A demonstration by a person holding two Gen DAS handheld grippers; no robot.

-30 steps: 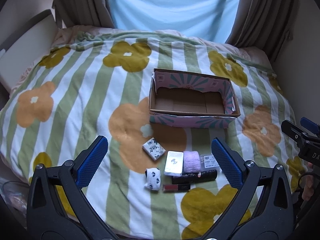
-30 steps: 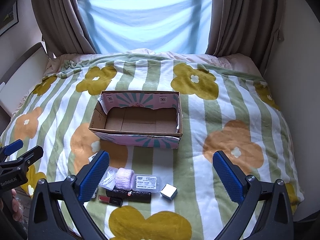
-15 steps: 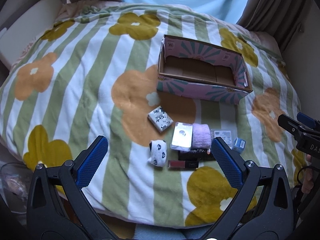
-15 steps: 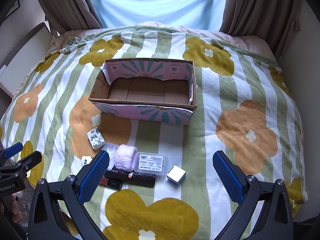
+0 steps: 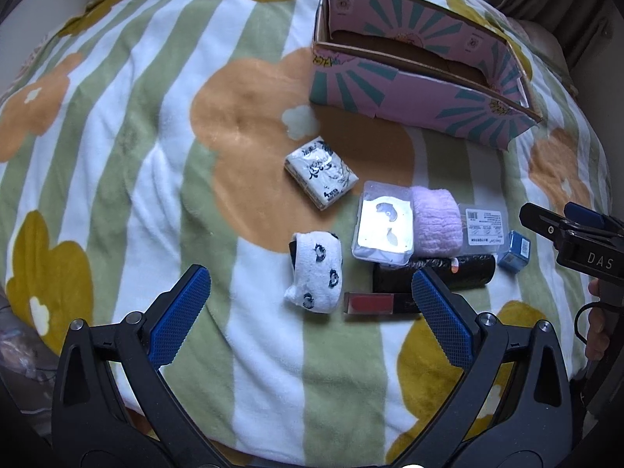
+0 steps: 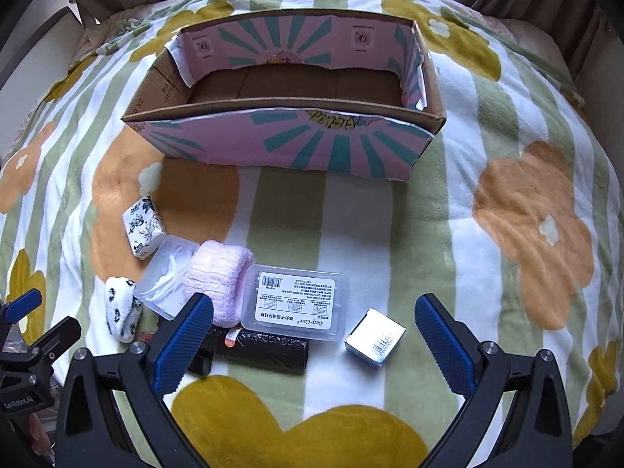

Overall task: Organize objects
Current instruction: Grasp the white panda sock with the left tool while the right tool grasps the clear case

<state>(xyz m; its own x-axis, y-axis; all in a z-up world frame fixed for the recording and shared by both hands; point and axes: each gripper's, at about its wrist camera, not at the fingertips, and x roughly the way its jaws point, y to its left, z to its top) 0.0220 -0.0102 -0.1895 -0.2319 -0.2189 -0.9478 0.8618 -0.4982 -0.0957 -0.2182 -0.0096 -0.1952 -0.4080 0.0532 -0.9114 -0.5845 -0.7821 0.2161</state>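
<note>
On striped blanket [image 6: 468, 234]: one box [image 6: 296, 148], eight small items.

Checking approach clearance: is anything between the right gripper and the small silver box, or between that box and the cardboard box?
Nothing visible. The right gripper hangs open, the small silver box lying ahead between its fingers. Only bare blanket separates it from the open cardboard box.

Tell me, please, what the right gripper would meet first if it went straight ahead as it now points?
Probably the clear labelled case between the open right gripper's fingers, with the black roll just beneath; depth is uncertain.
</note>
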